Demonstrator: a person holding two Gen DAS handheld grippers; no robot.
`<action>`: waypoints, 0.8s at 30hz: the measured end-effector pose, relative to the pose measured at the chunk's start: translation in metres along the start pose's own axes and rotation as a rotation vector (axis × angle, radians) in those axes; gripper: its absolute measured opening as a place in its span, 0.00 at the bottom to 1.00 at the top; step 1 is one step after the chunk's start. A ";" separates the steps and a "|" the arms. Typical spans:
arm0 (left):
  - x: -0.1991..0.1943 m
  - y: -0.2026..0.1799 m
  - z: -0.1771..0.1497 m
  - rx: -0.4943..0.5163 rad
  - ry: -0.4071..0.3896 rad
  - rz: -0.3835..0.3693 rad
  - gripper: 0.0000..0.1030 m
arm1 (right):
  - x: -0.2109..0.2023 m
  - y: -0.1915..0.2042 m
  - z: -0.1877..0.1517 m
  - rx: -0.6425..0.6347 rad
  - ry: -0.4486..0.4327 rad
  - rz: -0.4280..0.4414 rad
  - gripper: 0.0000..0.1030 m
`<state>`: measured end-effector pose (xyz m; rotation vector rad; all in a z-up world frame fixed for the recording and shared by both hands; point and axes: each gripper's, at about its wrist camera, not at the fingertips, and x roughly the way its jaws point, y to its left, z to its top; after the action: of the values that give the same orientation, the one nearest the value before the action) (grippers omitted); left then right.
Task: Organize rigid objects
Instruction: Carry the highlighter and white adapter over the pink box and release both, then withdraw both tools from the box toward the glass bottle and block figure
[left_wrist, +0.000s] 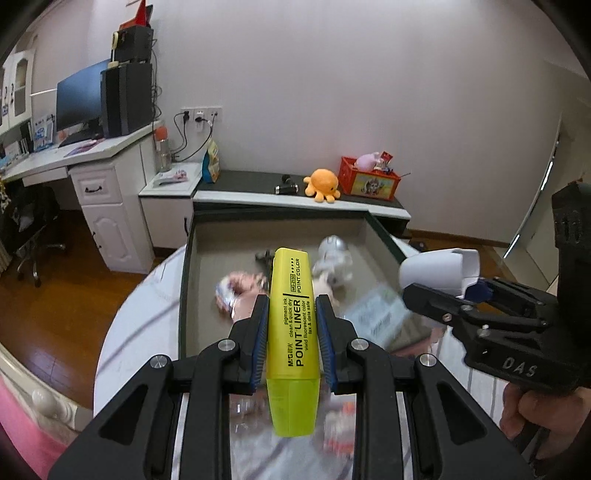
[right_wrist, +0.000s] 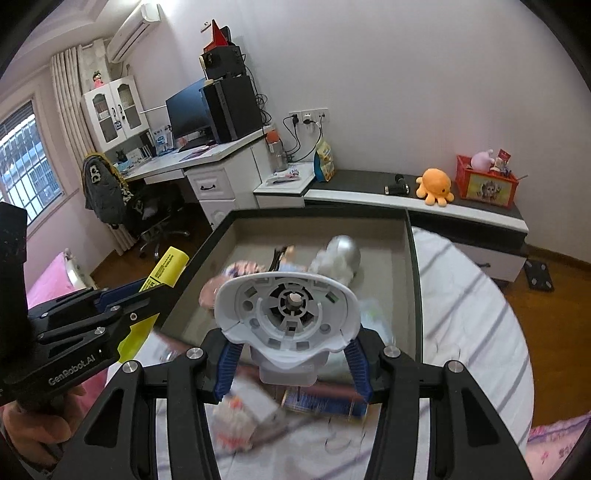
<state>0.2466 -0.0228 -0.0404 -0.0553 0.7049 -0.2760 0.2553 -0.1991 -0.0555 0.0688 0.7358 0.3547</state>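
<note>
Yellow highlighter (left_wrist: 291, 332) stands at frame centre of the left wrist view, pinched between the left gripper (left_wrist: 291, 325) jaws. Right gripper (right_wrist: 291, 363) jaws pinch a white plastic piece (right_wrist: 290, 317). Behind both lies an open tray (left_wrist: 186, 280) holding blurred toys.

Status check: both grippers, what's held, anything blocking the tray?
Left gripper shut on yellow highlighter. Right gripper shut on white plastic part. Tray ahead, toys inside.
</note>
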 end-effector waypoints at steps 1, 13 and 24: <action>0.006 -0.001 0.006 0.001 -0.001 0.001 0.24 | 0.006 -0.001 0.005 -0.001 0.004 -0.003 0.50; 0.083 -0.007 0.033 0.015 0.073 0.000 0.24 | 0.074 -0.038 0.018 0.057 0.099 -0.060 0.50; 0.080 0.007 0.031 -0.016 0.073 0.080 0.90 | 0.068 -0.044 0.014 0.099 0.091 -0.088 0.82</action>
<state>0.3265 -0.0385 -0.0687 -0.0321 0.7804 -0.1966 0.3239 -0.2163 -0.0974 0.1145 0.8433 0.2387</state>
